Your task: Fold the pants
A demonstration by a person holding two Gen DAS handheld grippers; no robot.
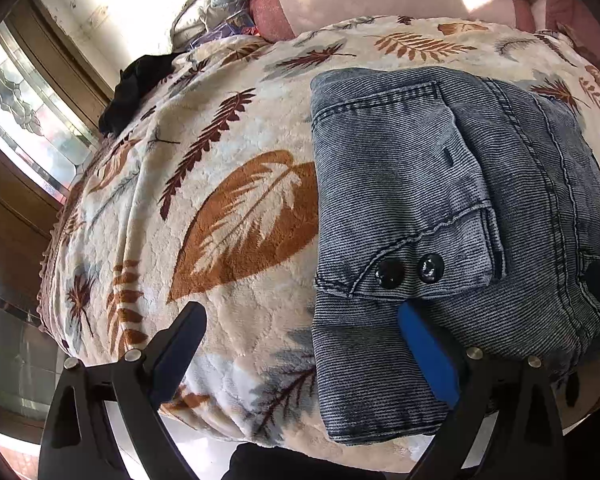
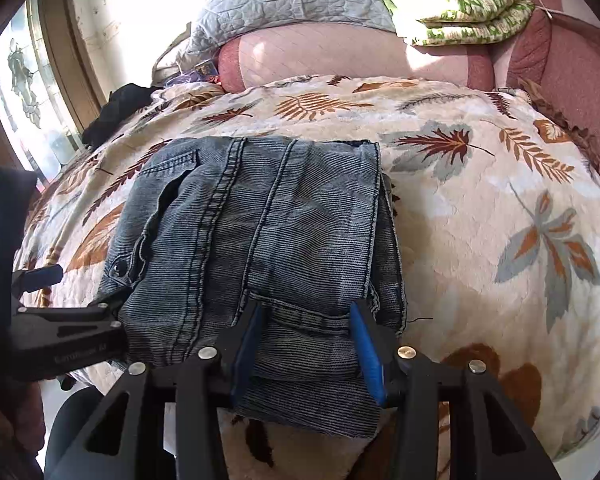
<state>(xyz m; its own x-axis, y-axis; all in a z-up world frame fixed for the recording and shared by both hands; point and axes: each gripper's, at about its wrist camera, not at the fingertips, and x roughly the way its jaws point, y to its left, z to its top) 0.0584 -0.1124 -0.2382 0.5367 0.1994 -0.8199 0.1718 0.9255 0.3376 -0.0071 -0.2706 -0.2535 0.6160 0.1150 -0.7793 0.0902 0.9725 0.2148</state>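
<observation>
The bed's cream fleece blanket printed with brown and grey leaves [image 2: 480, 184] filled both views, but only the right wrist view took in the folded green-and-white quilt [image 2: 472, 12] and the grey quilted cover [image 2: 284, 0] piled on the pink cushion [image 2: 340, 60] behind it. The left wrist view alone showed the two black snap buttons [image 1: 410, 270] on a pocket flap. One pair of faded blue denim pants [image 2: 260, 240] lay on the blanket, folded into a thick, roughly rectangular stack with seams running lengthwise. A crumpled black garment [image 1: 134, 92] sat at the blanket's far left edge. The right gripper [image 2: 306, 322] had its two blue-padded fingers spread partly open over the near edge of the stack, resting on the denim without pinching it. The left gripper [image 1: 302, 316] stood wide open, one finger [image 1: 416, 328] on the denim at the stack's left edge and the other over bare blanket, grasping nothing
</observation>
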